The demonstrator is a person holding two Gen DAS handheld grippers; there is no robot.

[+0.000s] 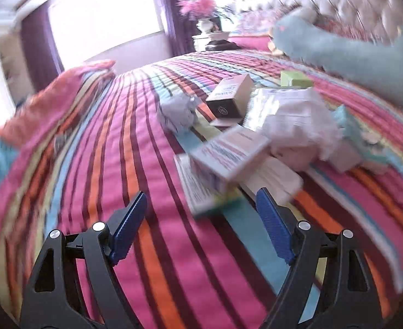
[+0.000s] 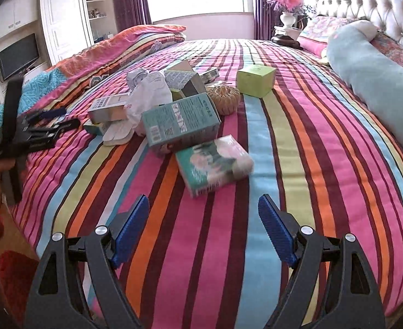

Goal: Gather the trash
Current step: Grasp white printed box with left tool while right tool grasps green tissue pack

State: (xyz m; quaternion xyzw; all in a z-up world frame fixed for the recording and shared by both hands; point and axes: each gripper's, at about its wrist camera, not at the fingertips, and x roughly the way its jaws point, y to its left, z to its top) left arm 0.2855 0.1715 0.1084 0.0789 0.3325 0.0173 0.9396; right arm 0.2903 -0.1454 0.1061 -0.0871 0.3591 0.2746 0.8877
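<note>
You are looking at a bed (image 2: 283, 164) under a quilt striped in pink, orange, maroon, blue and yellow. In the middle of the right wrist frame lies a heap: a teal carton (image 2: 180, 123), a soft printed pack (image 2: 215, 161) just below it, crumpled white paper (image 2: 149, 90), a grey box (image 2: 109, 108), a tan ribbed round thing (image 2: 226, 98) and a green box (image 2: 256, 80). A long pale blue bolster (image 2: 371, 68) lies at upper right, a folded quilt (image 2: 135, 41) at upper left.
</note>
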